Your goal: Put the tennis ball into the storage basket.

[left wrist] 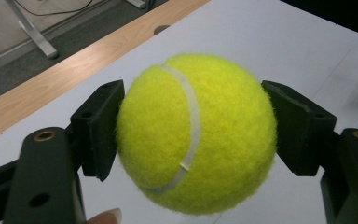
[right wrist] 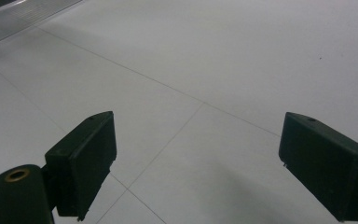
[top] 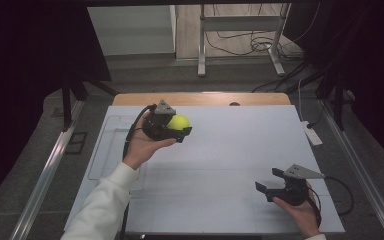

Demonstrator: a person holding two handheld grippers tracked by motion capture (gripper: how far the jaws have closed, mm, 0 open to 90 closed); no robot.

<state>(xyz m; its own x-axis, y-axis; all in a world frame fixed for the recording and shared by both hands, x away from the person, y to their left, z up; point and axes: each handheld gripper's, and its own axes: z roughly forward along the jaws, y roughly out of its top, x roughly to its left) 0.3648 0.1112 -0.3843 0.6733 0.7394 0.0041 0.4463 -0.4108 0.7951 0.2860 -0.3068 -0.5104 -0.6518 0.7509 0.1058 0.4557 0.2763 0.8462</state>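
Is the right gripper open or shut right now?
Open. The right gripper has its jaws spread wide with bare white table between them; the high view shows the same, nothing held.

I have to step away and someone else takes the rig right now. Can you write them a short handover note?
Left gripper: shut on the tennis ball, one pad on each side, held above the far left part of the white table.
Right gripper: open, nothing between its jaws, low over the near right part of the table, jaws pointing left.
Done: the ball is gripped and off the table.
Left: the ball has yet to be set down or passed; perhaps a handover to the open right gripper.
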